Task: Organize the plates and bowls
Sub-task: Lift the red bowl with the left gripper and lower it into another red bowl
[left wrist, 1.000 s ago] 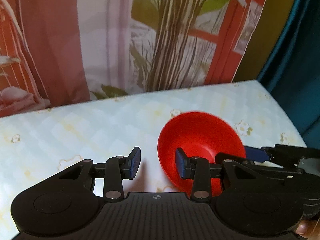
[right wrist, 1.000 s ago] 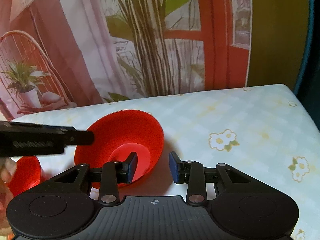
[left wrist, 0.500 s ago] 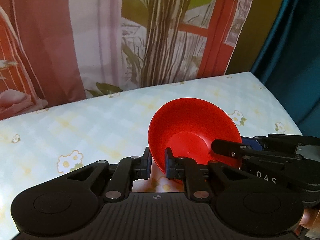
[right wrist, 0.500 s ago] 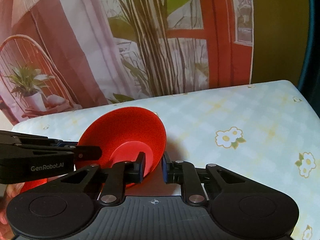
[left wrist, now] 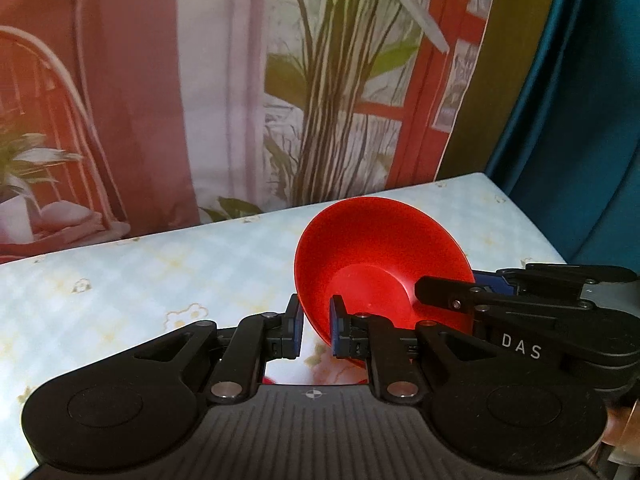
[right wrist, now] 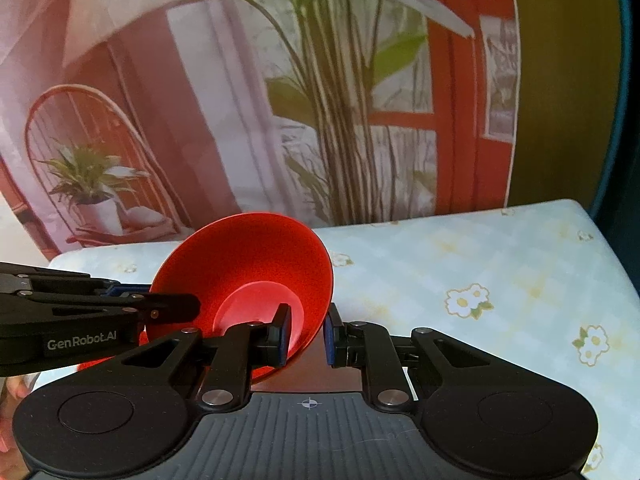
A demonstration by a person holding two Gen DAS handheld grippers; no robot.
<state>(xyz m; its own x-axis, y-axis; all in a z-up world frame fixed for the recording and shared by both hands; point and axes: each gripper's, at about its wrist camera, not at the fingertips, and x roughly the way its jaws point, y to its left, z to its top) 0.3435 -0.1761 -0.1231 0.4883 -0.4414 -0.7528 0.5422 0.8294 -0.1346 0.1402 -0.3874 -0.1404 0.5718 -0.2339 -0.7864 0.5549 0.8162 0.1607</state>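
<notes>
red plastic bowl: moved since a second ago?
Yes. The red plastic bowl has lifted off the flowered tablecloth; its rim now overlaps the printed backdrop, pinched by both tools.

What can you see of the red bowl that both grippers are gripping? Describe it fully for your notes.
The red bowl is plain, smooth and glossy, plastic by the look, with wide flaring walls and a small flat round base. It is tilted, its opening facing the cameras, and appears lifted off the flowered tablecloth. The left gripper pinches the rim on one side, the right gripper the opposite side. It holds nothing.
</notes>
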